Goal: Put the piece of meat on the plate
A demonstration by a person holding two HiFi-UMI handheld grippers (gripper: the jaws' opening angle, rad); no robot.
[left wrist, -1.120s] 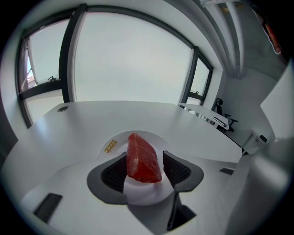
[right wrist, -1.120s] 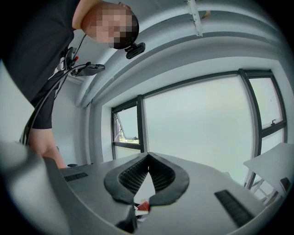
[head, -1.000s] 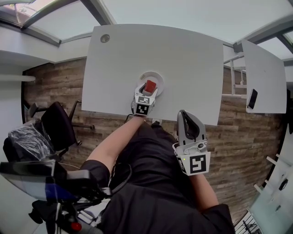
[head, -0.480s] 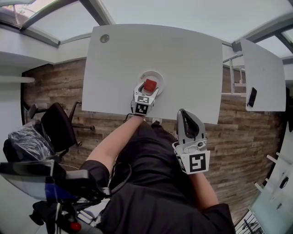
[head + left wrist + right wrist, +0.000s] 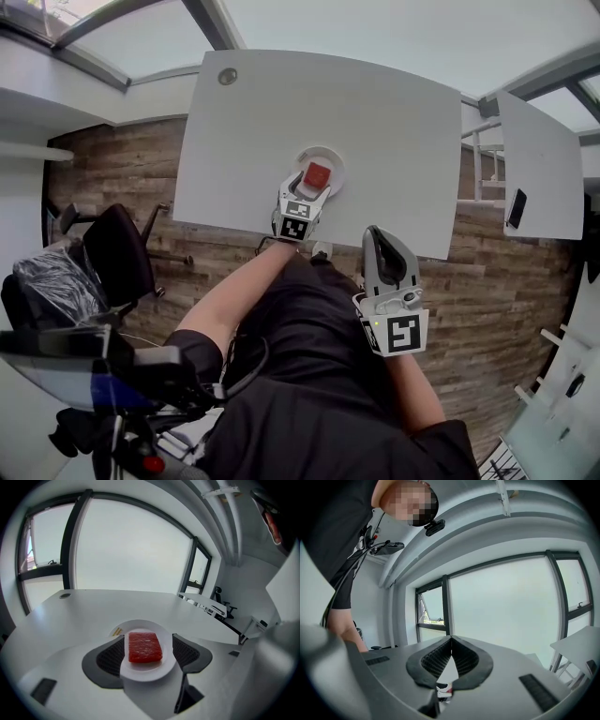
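The piece of meat (image 5: 145, 647), a flat red slab, lies on the small white plate (image 5: 146, 676) near the front edge of the white table (image 5: 394, 122). My left gripper (image 5: 148, 637) hovers over the plate and is open. Its dark pads (image 5: 112, 656) stand either side of the meat with a gap on each side. In the head view the meat (image 5: 317, 174) shows on the plate (image 5: 337, 159) just past the left gripper (image 5: 314, 186). My right gripper (image 5: 376, 232) is held off the table by the person's body. It is shut and empty, its tips (image 5: 451, 639) meeting.
A round grommet (image 5: 227, 77) sits at the table's far left corner. A second white table (image 5: 544, 159) to the right carries a dark phone (image 5: 517, 208). A black office chair (image 5: 117, 258) stands at the left on the wood floor.
The left jaws look slightly wider around the meat, which rests on the plate. The head view has shifted a little. The right gripper has kept still.
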